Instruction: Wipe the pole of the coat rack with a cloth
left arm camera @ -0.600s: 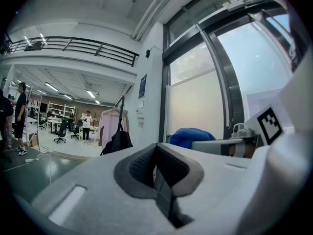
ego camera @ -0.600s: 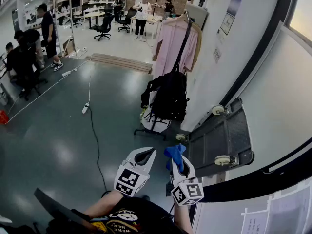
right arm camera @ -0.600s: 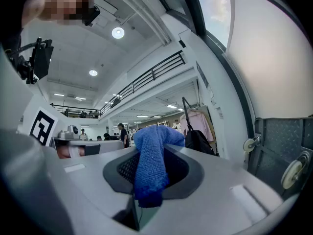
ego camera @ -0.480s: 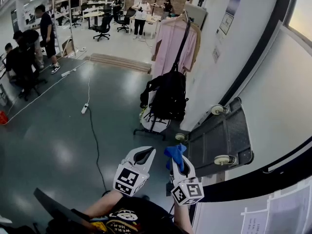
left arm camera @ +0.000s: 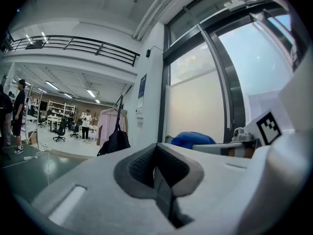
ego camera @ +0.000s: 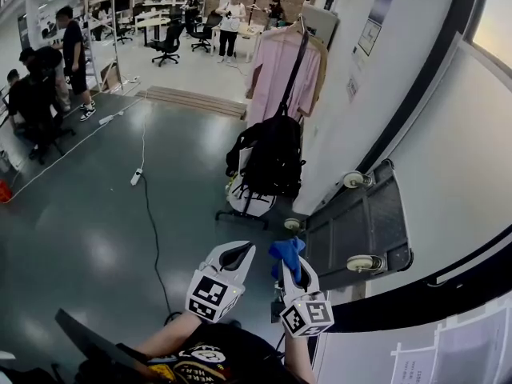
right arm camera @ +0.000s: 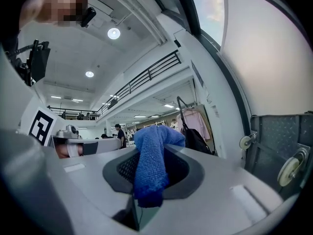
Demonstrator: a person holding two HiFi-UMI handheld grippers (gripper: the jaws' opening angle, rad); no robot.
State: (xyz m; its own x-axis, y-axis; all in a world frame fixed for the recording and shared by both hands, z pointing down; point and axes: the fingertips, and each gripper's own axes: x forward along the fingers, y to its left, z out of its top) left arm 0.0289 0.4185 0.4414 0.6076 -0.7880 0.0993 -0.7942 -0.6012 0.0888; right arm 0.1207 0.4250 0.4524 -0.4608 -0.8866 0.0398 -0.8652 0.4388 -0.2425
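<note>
The coat rack stands ahead by the white wall, its pole mostly hidden behind a pink garment and a black bag. It also shows small in the left gripper view as the coat rack, and in the right gripper view as the coat rack. My right gripper is shut on a blue cloth, which bunches up out of the jaws as the blue cloth. My left gripper is held beside it, shut with nothing between its pads. Both grippers are well short of the rack.
A grey platform trolley leans on its side against the wall to the right of the rack. A cable runs across the grey floor at the left. Several people stand and sit at the far left and back, near desks and chairs.
The view has shifted slightly, so the rack and trolley sit a little further left. Both grippers keep their places and the cloth stays held.
</note>
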